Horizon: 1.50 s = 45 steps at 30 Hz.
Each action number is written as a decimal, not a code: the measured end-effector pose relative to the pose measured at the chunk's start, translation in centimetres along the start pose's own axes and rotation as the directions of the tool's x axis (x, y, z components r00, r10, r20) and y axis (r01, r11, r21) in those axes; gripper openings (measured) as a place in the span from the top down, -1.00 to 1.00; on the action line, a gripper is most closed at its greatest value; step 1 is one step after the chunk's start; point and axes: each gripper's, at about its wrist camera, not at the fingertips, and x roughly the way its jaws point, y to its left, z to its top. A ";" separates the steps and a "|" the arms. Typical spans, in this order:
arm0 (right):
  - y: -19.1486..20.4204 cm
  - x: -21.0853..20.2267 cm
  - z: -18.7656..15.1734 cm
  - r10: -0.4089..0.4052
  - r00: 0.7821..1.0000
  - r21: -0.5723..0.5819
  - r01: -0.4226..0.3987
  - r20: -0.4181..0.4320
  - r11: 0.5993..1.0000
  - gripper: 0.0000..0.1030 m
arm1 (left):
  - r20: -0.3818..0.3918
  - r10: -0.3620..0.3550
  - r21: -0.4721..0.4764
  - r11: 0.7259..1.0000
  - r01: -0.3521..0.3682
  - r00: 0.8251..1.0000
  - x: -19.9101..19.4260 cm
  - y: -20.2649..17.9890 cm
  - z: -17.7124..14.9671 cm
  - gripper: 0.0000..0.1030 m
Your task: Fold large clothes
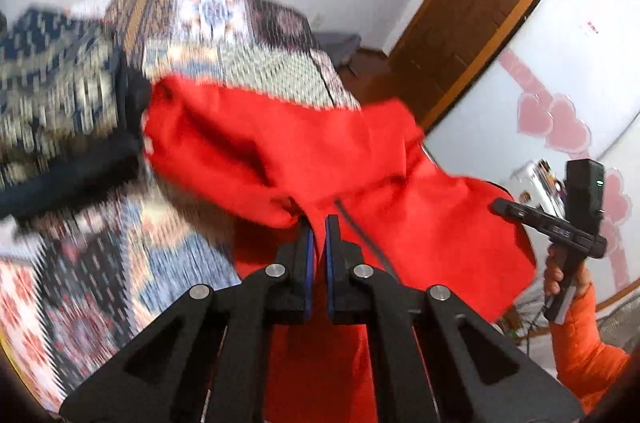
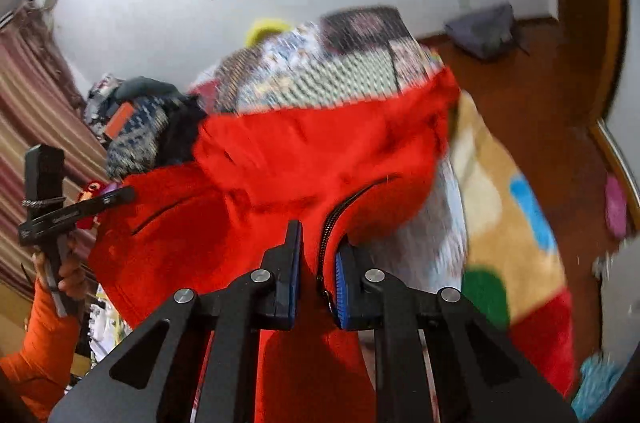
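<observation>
Left wrist view: the left gripper has its fingers pressed nearly together, pinching a fold of the red jacket beside its dark zip. The jacket hangs lifted between the two grippers, above a patterned bedspread that covers the bed. A dark patterned sweater lies on the bed at far left, touching the jacket's edge. At right, a hand in an orange sleeve holds the other tool. The picture is blurred.

Right wrist view: the right gripper pinches the jacket at the zip. The zip edge and a layer of cloth sit between the fingers, which stand a little apart because of the bulk they clamp. The far part of the jacket drapes toward the bedspread. A colourful blanket lies at right, on the floor as far as can be told. The left tool is in view at left in a hand.

Handling, as a judgement: the jacket is soft, limp and fairly light, with smooth cloth that may slip from a shallow pinch. It sags wherever unsupported. The stiffest lines are the zip and the seams. Take hold there, or at shoulders and hem corners, with a deep bite.
</observation>
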 end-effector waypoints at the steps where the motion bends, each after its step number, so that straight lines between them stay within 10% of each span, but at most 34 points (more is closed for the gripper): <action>1: 0.4 0.0 1.1 -0.010 1.000 -0.020 0.011 0.019 1.000 0.76 | 0.021 0.009 -0.003 1.000 -0.009 1.000 -0.1 0.1 1.5 0.93; 10: -3.3 3.7 9.9 -0.163 0.978 0.069 0.155 0.126 0.985 0.76 | 0.139 0.207 -0.104 0.975 -0.194 0.968 1.7 5.2 10.5 0.93; 16: -9.4 11.2 12.7 -0.307 0.951 0.220 0.292 0.038 0.931 0.76 | 0.124 0.421 -0.164 0.902 -0.400 0.899 7.6 10.0 13.7 0.93; 19: -10.6 13.9 12.8 -0.361 0.933 0.205 0.355 -0.009 0.912 0.75 | 0.102 0.544 -0.169 0.835 -0.524 0.833 10.1 12.4 14.3 0.93; 24: -10.4 15.1 12.8 -0.388 0.920 0.144 0.392 -0.057 0.908 0.71 | 0.022 0.481 -0.208 0.860 -0.466 0.877 12.5 15.8 13.7 0.93; 31: -9.0 12.1 13.6 -0.384 0.918 0.087 0.393 -0.100 0.916 0.46 | 0.024 0.415 -0.074 0.908 -0.413 0.909 12.0 11.0 12.1 0.87; 36: -6.9 7.8 13.2 -0.379 0.925 0.072 0.376 0.030 0.924 0.01 | 0.039 0.362 0.017 0.932 -0.362 0.932 10.9 6.6 10.7 -0.02; 45: -4.7 7.1 10.2 -0.301 0.954 -0.034 0.301 -0.009 0.953 0.00 | -0.067 0.315 0.153 0.941 -0.302 0.947 13.4 2.1 7.4 -0.03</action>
